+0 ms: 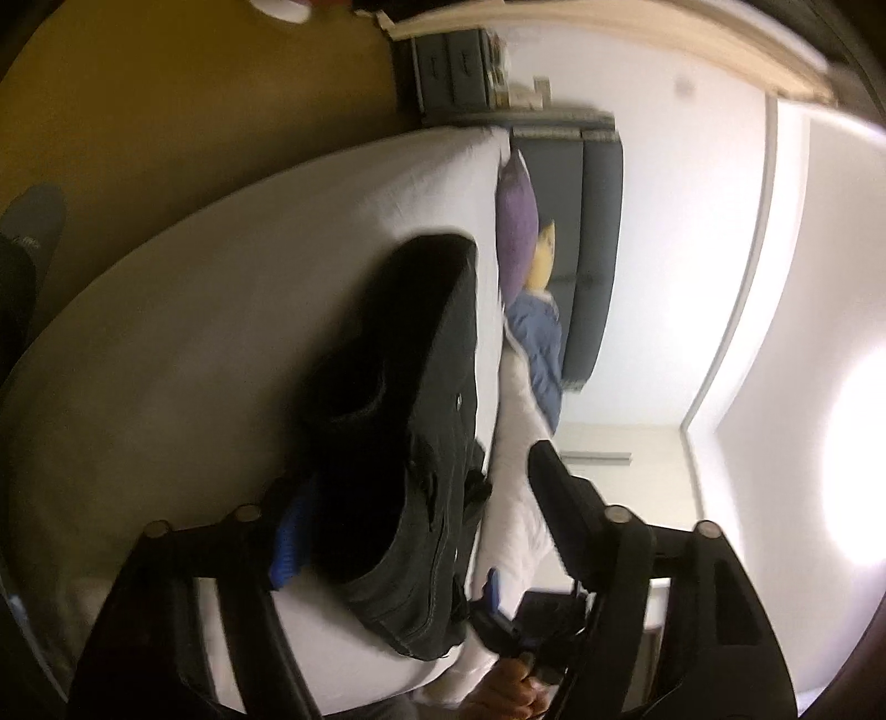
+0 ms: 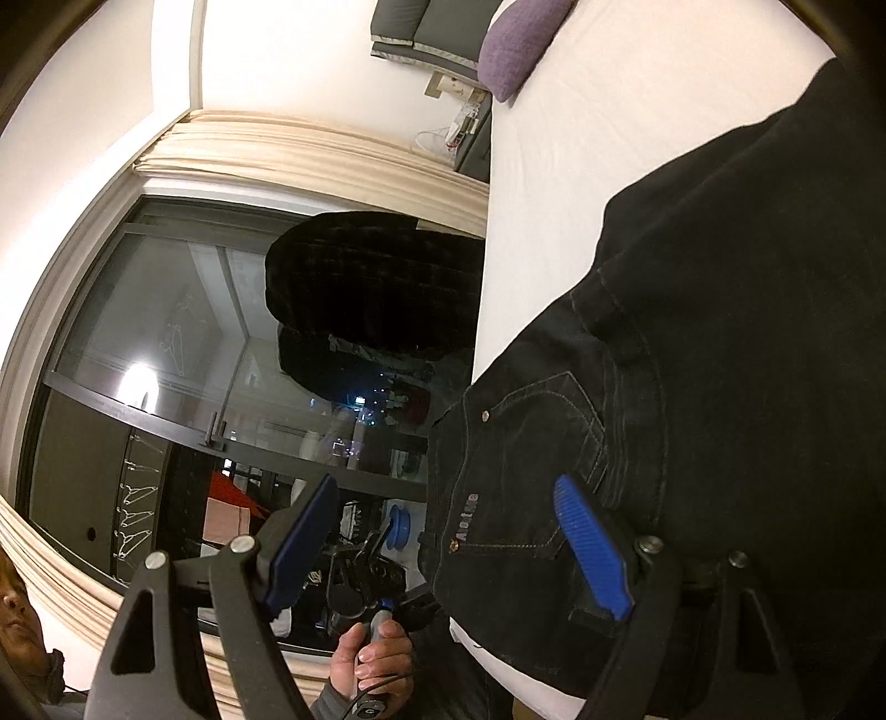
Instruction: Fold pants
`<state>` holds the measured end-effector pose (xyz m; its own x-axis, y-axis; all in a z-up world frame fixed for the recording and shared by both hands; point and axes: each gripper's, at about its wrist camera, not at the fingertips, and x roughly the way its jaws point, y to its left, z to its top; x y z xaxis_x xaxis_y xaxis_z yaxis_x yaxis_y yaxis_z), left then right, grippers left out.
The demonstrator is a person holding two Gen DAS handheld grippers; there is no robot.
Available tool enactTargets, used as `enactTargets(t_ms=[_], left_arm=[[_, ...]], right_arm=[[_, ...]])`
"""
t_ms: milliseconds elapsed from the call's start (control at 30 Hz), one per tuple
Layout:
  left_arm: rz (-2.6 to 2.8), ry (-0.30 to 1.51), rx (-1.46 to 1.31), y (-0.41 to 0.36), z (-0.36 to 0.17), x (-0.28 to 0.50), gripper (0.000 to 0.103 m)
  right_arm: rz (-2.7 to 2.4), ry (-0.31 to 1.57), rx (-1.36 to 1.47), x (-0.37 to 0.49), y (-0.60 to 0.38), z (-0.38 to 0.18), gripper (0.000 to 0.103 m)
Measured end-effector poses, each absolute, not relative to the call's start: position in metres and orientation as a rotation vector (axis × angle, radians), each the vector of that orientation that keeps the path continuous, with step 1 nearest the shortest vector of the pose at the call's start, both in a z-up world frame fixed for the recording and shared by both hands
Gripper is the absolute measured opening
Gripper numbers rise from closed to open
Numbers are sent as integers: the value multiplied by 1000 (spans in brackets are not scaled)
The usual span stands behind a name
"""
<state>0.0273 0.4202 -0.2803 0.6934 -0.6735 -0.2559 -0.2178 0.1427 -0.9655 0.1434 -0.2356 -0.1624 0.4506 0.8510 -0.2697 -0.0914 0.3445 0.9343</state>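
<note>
Left wrist view: white bed (image 1: 221, 343) takes up most of the frame, tan floor past its far edge, grey headboard (image 1: 595, 249) against a white wall. Purple pillow (image 1: 518, 221) and a blue garment (image 1: 540, 354) lie just beside the headboard. Black pants (image 1: 410, 443) are bunched on the bed near the pillow, long axis running from the camera toward the pillow, waistband end nearest the camera. Left gripper (image 1: 410, 526) jaws wide apart, straddling the waistband end, not clamped.

Right wrist view: same bed (image 2: 548, 183), purple pillow (image 2: 518, 44) at its far end, a dark window (image 2: 166, 360) with cream curtain (image 2: 310, 149) beside it. Pants (image 2: 692, 360) lie across the bed, back pocket up, legs stretching away toward the pillow side. Right gripper (image 2: 451, 545) jaws apart, one blue pad (image 2: 592, 548) on the pocket area, the other off the cloth.
</note>
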Motion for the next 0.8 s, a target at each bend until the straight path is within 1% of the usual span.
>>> enactTargets(t_ms=[33,67,100,133,200,333,467,500,533,600,700,733,800], left_arm=[[-392,819,-1380,413,-276,33,50],[-400,838,-1361,407,-275,39,43],[-403,856,-1349,402,-274,42,31],[-396,861,-1343,398,-272,47,26],[-377,857,-1325,396,-269,48,22],[-358,838,-1262,389,-256,48,18],[-344,814,-1188,380,-234,48,16],[-343,805,-1164,377,-227,48,15],[-342,801,-1147,375,-219,48,15],[-349,789,-1103,366,-203,51,15],[-377,774,-963,342,-162,58,15],[-395,768,-909,330,-146,61,15],[-445,756,-785,297,-110,70,15]], right_arm=[[733,905,1028,145,-236,-161,84],[731,911,1019,147,-236,-161,84],[722,923,1004,150,-236,-160,84],[703,940,982,153,-236,-160,83],[662,973,946,159,-238,-160,81],[583,1003,917,165,-253,-162,80],[504,1035,946,167,-274,-174,80],[476,1067,945,168,-276,-180,76],[443,1111,948,168,-277,-190,69],[431,1109,948,167,-279,-202,67],[420,1032,931,161,-275,-204,69],[419,1014,899,160,-271,-202,73],[436,1003,855,159,-263,-196,78]])
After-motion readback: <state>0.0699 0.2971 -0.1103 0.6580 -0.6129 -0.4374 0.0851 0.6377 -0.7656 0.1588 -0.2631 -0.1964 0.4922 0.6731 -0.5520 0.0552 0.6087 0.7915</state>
